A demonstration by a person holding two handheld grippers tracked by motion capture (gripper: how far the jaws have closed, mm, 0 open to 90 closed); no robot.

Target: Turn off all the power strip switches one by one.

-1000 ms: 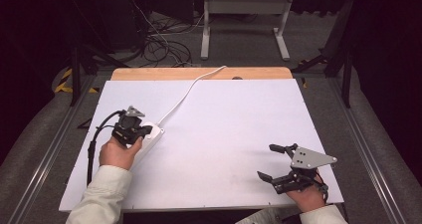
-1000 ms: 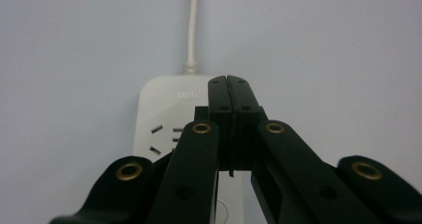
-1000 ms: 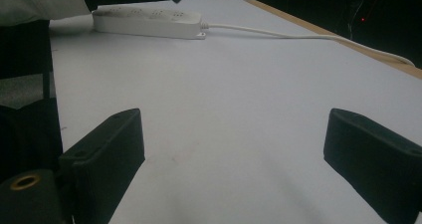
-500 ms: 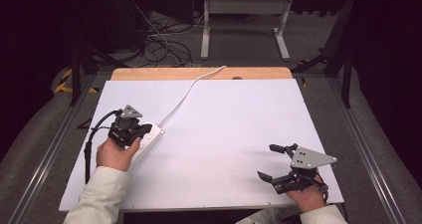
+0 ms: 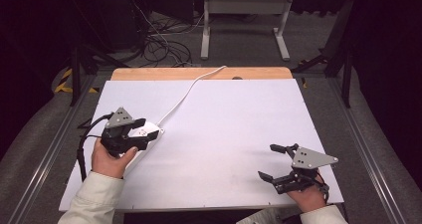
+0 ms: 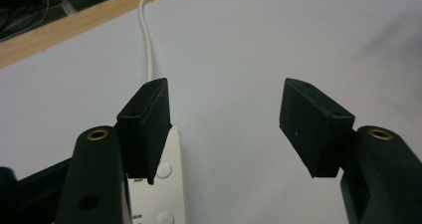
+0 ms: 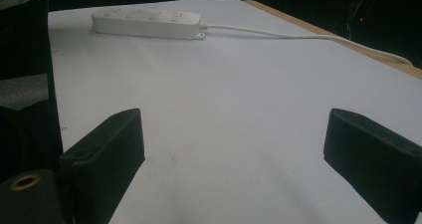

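A white power strip [image 5: 155,133] lies flat on the left part of the white tabletop [image 5: 234,129], and its white cable [image 5: 186,92] runs to the far edge. My left gripper [image 5: 142,133] hovers just over the strip's near end. Its jaws have just been opening and now stand open with nothing between them. In the left gripper view the strip [image 6: 166,184] lies under the left jaw of that gripper [image 6: 226,114]. My right gripper [image 5: 267,161] rests open near the front right corner, holding nothing. In the right gripper view, the strip [image 7: 149,22] lies far beyond this gripper [image 7: 234,144].
A wooden strip [image 5: 199,73] borders the table's far edge. Metal rails [image 5: 50,149] run along both sides. Loose cables [image 5: 164,45] and a white frame [image 5: 244,15] stand on the floor beyond.
The left gripper's jaws have opened from shut, and the hand has lifted slightly and drawn back off the power strip. The right gripper has stayed in place.
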